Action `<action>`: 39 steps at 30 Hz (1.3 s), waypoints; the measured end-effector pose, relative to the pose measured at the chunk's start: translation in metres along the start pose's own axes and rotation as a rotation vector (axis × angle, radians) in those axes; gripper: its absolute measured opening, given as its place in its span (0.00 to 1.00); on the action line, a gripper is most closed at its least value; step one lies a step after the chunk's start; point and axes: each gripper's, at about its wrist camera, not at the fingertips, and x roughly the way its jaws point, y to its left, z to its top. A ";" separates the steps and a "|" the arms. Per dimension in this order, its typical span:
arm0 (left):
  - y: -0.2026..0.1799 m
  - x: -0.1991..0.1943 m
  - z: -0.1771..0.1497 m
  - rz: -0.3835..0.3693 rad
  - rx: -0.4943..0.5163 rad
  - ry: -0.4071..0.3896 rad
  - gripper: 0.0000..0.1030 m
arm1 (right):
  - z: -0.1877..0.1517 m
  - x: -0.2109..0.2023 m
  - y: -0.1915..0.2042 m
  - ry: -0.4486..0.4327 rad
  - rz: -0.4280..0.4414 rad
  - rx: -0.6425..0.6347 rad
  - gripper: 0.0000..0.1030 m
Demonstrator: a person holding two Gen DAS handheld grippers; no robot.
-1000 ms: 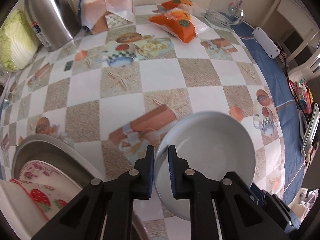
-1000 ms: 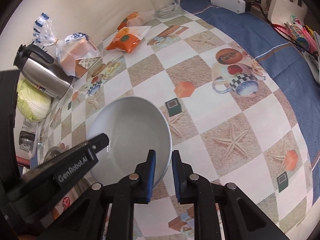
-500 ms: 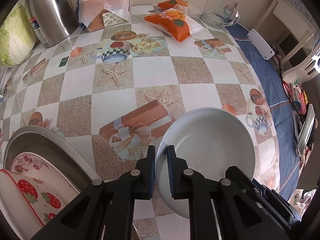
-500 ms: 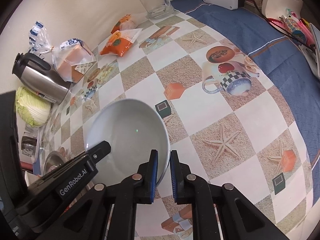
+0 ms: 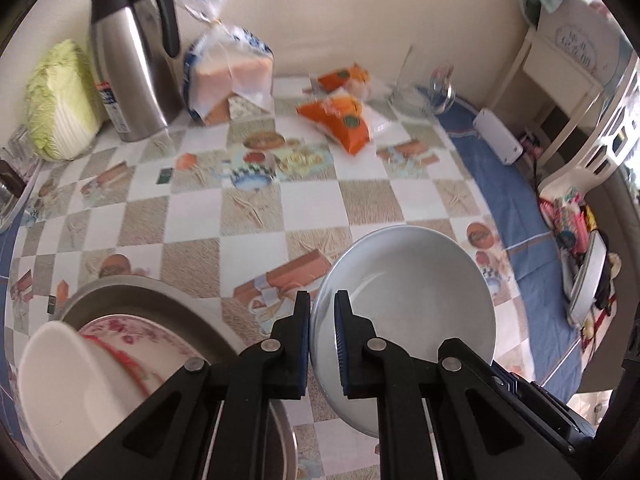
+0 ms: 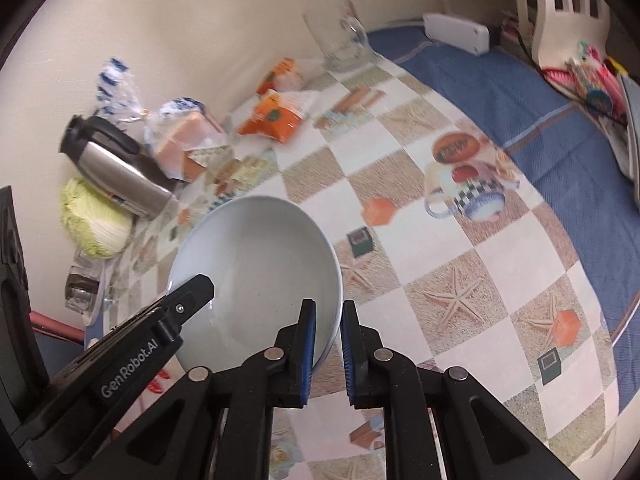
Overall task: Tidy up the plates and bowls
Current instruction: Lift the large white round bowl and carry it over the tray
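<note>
A pale grey bowl [image 5: 404, 300] hangs above the checked tablecloth, held by both grippers. My left gripper [image 5: 322, 340] is shut on its left rim, and my right gripper [image 6: 328, 344] is shut on its right rim [image 6: 332, 280]. In the right wrist view the bowl [image 6: 256, 268] tilts towards the left gripper, whose finger [image 6: 192, 300] shows at its far edge. At the lower left of the left wrist view a metal basin [image 5: 132, 288] holds a flowered plate [image 5: 136, 332] and a white bowl [image 5: 68, 380] with a red rim.
Along the back wall stand a steel thermos [image 5: 128, 52], a cabbage [image 5: 60, 104], a bread bag [image 5: 228, 76], orange snack packs [image 5: 340, 116] and a glass mug [image 5: 424, 88]. A white chair [image 5: 588, 148] and clutter lie beyond the table's blue right edge.
Both grippers have risen with the grey bowl between them, lifting it off the table. The views now take in more of the wall and back items.
</note>
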 end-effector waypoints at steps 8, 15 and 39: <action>0.024 -0.050 -0.009 -0.001 -0.052 -0.114 0.12 | -0.007 -0.034 0.032 -0.067 0.038 -0.075 0.13; 0.056 -0.084 -0.021 -0.009 -0.114 -0.175 0.12 | -0.021 -0.049 0.066 -0.085 0.092 -0.158 0.13; 0.179 -0.131 -0.081 0.016 -0.382 -0.248 0.12 | -0.083 -0.045 0.180 -0.035 0.175 -0.416 0.13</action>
